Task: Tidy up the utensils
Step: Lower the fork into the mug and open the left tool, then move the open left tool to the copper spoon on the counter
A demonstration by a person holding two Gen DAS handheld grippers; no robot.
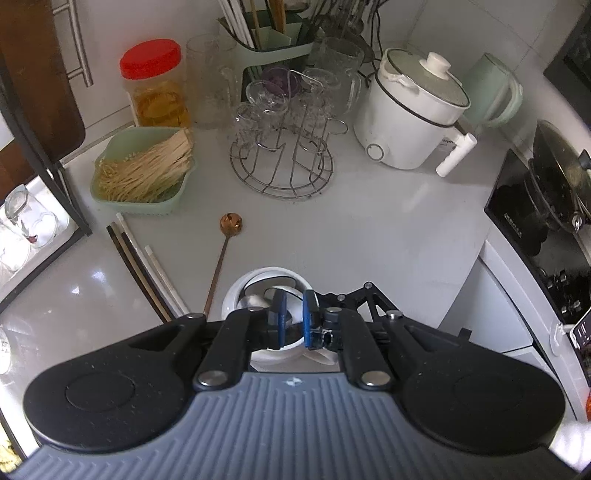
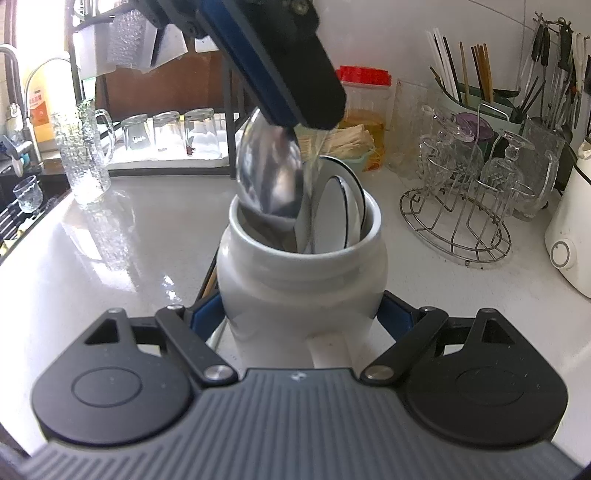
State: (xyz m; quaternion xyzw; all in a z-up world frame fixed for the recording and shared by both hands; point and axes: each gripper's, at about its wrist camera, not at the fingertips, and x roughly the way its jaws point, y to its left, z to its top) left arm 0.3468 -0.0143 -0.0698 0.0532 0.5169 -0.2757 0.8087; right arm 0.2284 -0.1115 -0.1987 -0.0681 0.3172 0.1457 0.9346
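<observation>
My right gripper (image 2: 301, 314) is shut on the belly of a white ceramic jar (image 2: 295, 280), with a blue pad on each side. White spoons with dark rims (image 2: 343, 199) stand inside it. From above, my left gripper (image 2: 310, 118) holds a silver spoon (image 2: 269, 177) by its neck, bowl down in the jar mouth. In the left wrist view the left gripper (image 1: 294, 299) hangs narrow over the jar (image 1: 236, 291), with the silver spoon (image 1: 253, 301) beside the left pad. A copper spoon (image 1: 231, 223) and several chopsticks (image 1: 144, 266) lie on the counter.
A wire rack of glasses (image 1: 280, 162) stands behind, with a white cooker (image 1: 406, 114) to its right. A green basket of dry noodles (image 1: 140, 173), a red-lidded jar (image 1: 155, 85) and a green utensil holder (image 1: 273, 33) are at the back left. A stove (image 1: 543, 229) borders the right.
</observation>
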